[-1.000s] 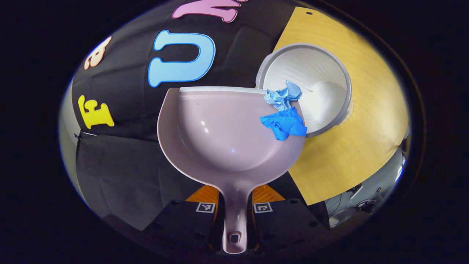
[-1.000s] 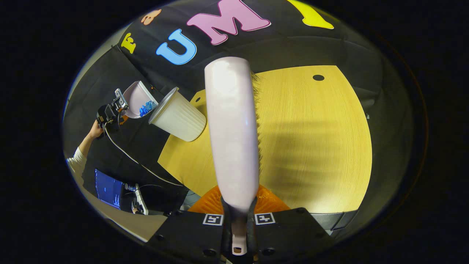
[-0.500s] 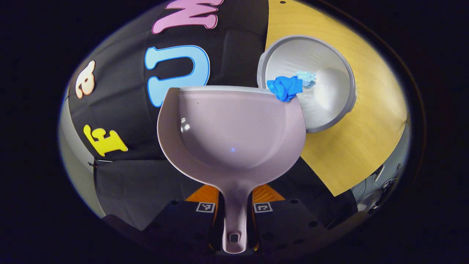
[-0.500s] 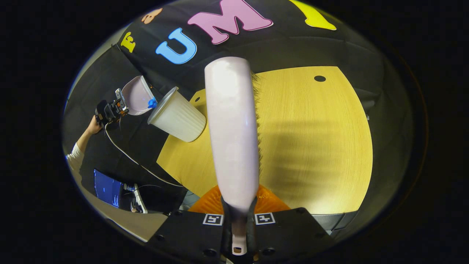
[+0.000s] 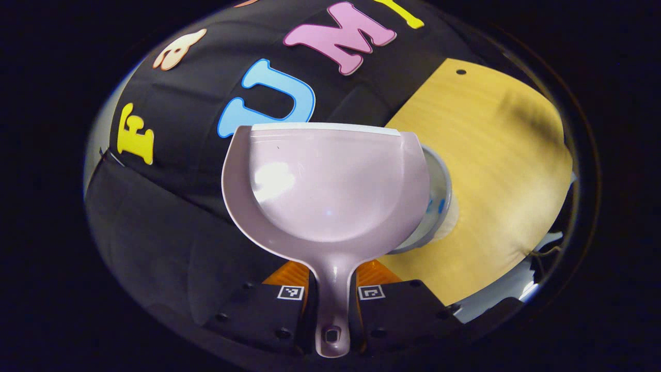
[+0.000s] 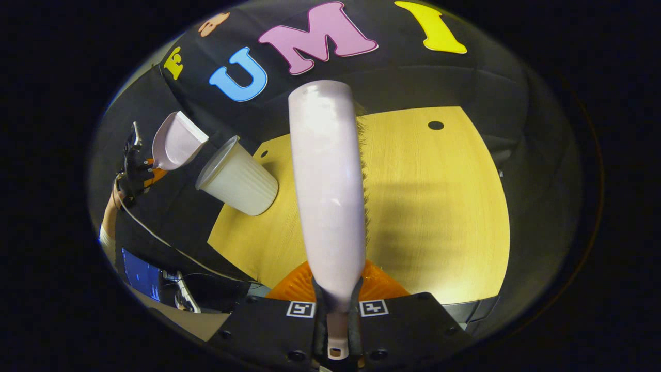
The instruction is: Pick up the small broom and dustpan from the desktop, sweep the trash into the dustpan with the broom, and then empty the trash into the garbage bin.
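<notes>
Table (image 6: 439,206): wooden top, flat; I keep both tools above it.

Garbage bin (image 6: 235,178): pale ribbed plastic, standing at the table's corner. I judge it light and easy to tip if knocked. In the left gripper view, blue scraps show inside it.

Dustpan (image 5: 325,181): glossy, stiff plastic, bowl bare, held beside the bin's rim. Slick surface, so I'd grip it by the narrow handle only. My left gripper (image 5: 330,299) has its jaws clamped on that handle.

Small broom (image 6: 328,186): rigid back, soft bristles along one edge, light. My right gripper (image 6: 335,315) has its jaws closed on its handle stub, above the table.
</notes>
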Tool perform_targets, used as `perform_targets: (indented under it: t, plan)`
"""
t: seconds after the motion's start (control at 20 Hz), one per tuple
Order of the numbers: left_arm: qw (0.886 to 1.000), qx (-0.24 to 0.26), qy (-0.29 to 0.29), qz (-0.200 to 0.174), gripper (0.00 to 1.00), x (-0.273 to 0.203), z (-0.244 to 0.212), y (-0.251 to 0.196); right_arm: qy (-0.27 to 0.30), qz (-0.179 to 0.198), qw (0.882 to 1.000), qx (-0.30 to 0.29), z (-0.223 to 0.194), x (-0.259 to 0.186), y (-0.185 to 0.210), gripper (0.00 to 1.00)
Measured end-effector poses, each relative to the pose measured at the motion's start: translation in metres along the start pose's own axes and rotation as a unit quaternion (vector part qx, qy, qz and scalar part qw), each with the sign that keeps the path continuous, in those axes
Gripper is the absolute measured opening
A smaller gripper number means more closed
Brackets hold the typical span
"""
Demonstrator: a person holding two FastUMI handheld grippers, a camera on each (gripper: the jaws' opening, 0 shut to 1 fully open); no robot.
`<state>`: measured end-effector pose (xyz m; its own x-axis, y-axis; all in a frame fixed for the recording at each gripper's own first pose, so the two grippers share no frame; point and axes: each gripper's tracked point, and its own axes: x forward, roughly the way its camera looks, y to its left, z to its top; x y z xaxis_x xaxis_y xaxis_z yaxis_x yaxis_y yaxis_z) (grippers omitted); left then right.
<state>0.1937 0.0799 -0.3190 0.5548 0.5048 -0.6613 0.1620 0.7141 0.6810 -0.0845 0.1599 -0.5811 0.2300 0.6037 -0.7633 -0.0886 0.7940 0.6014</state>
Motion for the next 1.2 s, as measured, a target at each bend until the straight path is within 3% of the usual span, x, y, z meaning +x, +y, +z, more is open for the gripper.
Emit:
perform_targets:
  t: [0.15,0.25,0.45,0.6,0.7,0.8,0.95,1.05,1.2]
  plan:
    - [0.993,-0.044,-0.047,-0.096,0.22,-0.016,0.033,-0.045,-0.024,-0.008,1.000,0.002,0.015,-0.005,0.019,0.16]
    - [0.986,-0.064,-0.068,-0.135,0.22,-0.024,0.055,-0.072,-0.033,-0.021,0.999,0.009,0.022,-0.003,0.028,0.16]
    - [0.968,-0.066,-0.069,-0.232,0.22,-0.044,0.071,-0.154,-0.030,-0.026,0.999,0.026,0.021,0.000,0.049,0.17]
    - [0.958,-0.067,-0.060,-0.271,0.22,-0.054,0.077,-0.201,-0.013,-0.047,0.998,0.041,0.008,0.007,0.045,0.17]
    - [0.945,-0.090,-0.040,-0.312,0.22,-0.060,0.076,-0.240,-0.001,-0.059,0.996,0.064,-0.005,0.017,0.039,0.17]
    - [0.924,-0.121,-0.012,-0.362,0.22,-0.065,0.068,-0.288,0.005,-0.085,0.992,0.092,-0.018,0.033,0.024,0.17]
    - [0.909,-0.153,0.051,-0.385,0.22,-0.046,0.045,-0.345,0.055,-0.127,0.981,0.135,-0.062,0.064,0.005,0.17]
    - [0.901,-0.170,0.103,-0.385,0.22,-0.024,0.032,-0.366,0.096,-0.146,0.976,0.126,-0.086,0.085,-0.003,0.17]
    - [0.882,-0.200,0.166,-0.394,0.22,-0.002,0.022,-0.385,0.161,-0.171,0.966,0.112,-0.111,0.110,-0.011,0.17]
